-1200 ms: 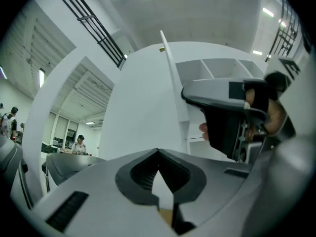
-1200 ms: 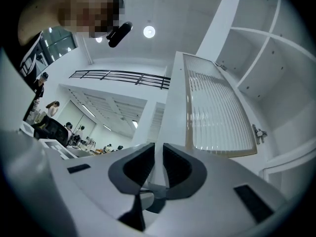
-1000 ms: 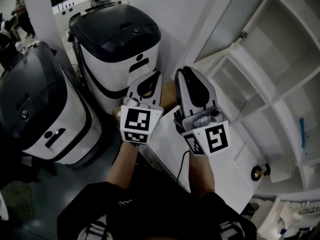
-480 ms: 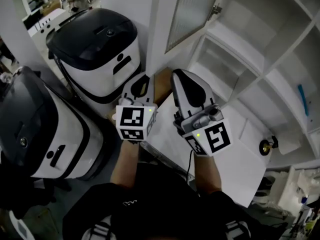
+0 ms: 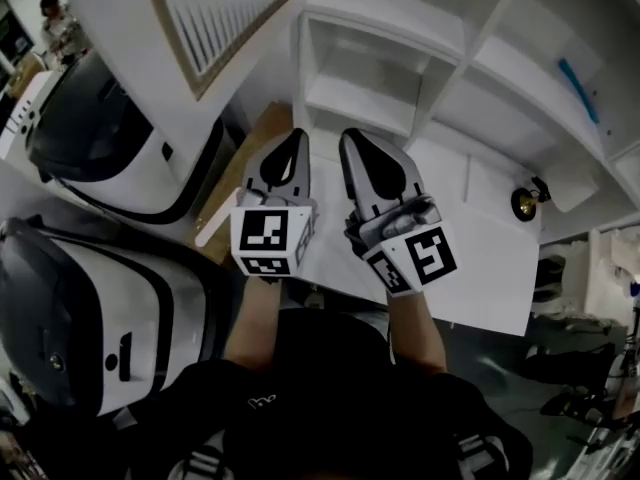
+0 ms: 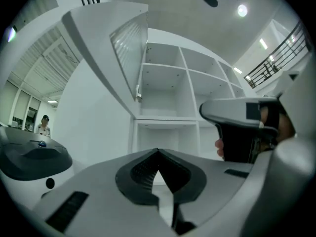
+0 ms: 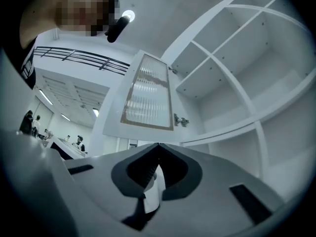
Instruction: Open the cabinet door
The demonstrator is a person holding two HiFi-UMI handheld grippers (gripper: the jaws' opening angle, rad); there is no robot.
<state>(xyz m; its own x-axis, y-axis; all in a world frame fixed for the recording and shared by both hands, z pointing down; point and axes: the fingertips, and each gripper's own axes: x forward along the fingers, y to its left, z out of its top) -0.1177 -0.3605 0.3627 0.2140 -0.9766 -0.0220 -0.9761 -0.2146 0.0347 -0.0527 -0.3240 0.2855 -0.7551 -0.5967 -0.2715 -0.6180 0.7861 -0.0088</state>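
At 6 o'clock in the head view, the person's black sleeves and bare forearms reach up to two grippers held side by side near the middle. The left gripper [image 5: 293, 146] has its jaws pressed together at the tips, with nothing between them. The right gripper [image 5: 353, 143], just beside it at 3 o'clock, has just been closing its jaws, which now meet and hold nothing.

Past the grippers shows a flat white panel [image 5: 480, 268] with a brass knob [image 5: 524, 205] at 3 o'clock. A rounded white and black machine [image 5: 100, 308] sits at 8 o'clock, and a second machine [image 5: 110, 138] of the same kind at 10 o'clock.

Beyond, from 12 to 2 o'clock, stands the white cabinet [image 5: 360, 96], its bare shelves in plain sight. The cabinet door [image 5: 215, 13] is already swung wide open at 11 o'clock, well apart from both grippers. It has a ribbed glass pane in a light brown frame. In the right gripper view the door hangs at 12 o'clock above the closed jaws, with a metal hinge [image 7: 180, 120] at its right edge. In the left gripper view it juts out at 11 o'clock.

Farthest off, in the 10 o'clock corner, stands another person [image 5: 55, 13].
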